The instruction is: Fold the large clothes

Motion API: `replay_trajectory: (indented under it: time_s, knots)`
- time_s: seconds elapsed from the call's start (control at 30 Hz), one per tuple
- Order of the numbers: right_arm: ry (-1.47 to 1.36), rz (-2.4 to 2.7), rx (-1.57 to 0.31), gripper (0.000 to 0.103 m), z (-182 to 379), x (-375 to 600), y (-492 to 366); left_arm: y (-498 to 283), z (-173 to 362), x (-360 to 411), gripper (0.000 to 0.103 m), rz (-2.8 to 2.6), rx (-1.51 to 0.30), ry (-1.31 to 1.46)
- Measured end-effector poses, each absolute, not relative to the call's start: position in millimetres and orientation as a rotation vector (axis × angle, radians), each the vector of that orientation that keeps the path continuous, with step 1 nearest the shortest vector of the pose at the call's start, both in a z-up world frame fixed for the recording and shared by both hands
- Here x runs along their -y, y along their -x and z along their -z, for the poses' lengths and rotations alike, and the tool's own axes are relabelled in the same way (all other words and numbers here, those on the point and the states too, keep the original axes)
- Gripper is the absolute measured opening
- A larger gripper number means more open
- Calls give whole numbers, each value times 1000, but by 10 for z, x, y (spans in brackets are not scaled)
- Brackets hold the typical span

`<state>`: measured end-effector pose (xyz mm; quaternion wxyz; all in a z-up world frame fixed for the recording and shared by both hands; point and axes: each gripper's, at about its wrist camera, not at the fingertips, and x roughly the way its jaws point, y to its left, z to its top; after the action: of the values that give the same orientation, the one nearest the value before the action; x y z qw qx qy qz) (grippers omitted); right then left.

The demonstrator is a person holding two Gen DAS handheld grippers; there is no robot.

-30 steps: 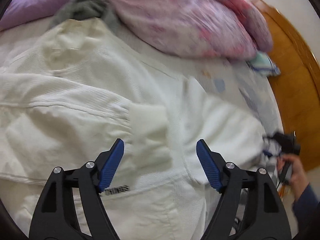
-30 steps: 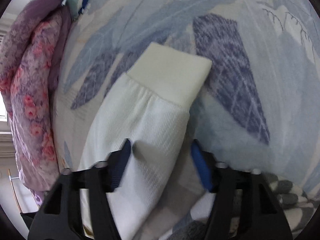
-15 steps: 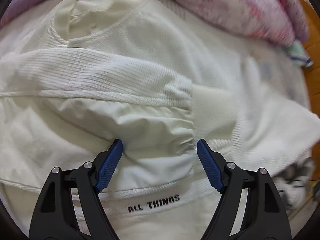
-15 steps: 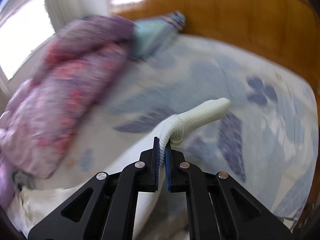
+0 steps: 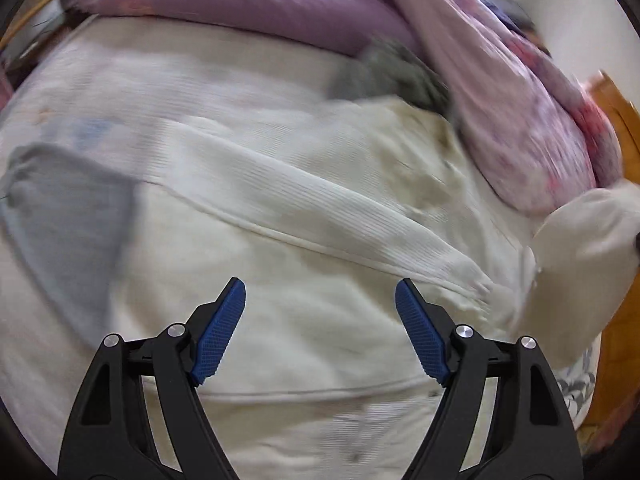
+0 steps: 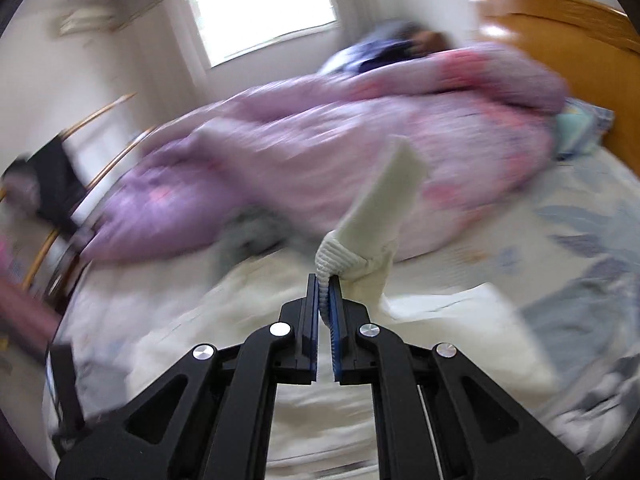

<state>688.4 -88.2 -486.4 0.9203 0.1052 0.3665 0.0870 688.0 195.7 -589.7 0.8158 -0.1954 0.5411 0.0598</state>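
A large white ribbed sweatshirt (image 5: 304, 216) lies spread on the bed, one sleeve folded across its body. My left gripper (image 5: 320, 312) is open and empty just above the sweatshirt's lower body. My right gripper (image 6: 325, 300) is shut on the other sleeve (image 6: 352, 256) near its cuff (image 6: 384, 192) and holds it lifted above the sweatshirt body (image 6: 320, 360). That raised sleeve also shows at the right edge of the left wrist view (image 5: 580, 264).
A purple and pink floral duvet (image 5: 500, 80) (image 6: 320, 160) is heaped along the far side of the bed. A grey garment (image 5: 392, 72) lies by the collar. A wooden headboard (image 6: 560, 32) stands at the right. The bed sheet (image 6: 580, 240) has blue leaf prints.
My right gripper closed on the sleeve, lifted it off the sheet and swung it over toward the sweatshirt body. My left gripper stayed open and its view panned left.
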Motion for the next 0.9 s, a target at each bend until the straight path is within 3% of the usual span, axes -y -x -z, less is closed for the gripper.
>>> replay_trajectory:
  time_s: [0.2, 0.37, 0.73, 0.83, 0.9]
  knots:
    - [-118, -414, -894, 5, 5423, -535, -6738, -6596, 5816, -2750, 78, -259, -1128, 456]
    - [-123, -470, -1062, 5, 5956, -989, -6630, -6369, 5871, -3041, 78, -302, -1141, 494]
    - [-108, -171, -1007, 15, 5741, 547, -6832, -7047, 6397, -2294, 78, -73, -1219, 626]
    - [-126, -89, -1016, 20, 5811, 1007, -6863, -7300, 6642, -2154, 78, -90, -1261, 617]
    - [-158, -54, -1026, 33, 5853, 1301, -6868, -7402, 6738, -2106, 80, -107, -1269, 611]
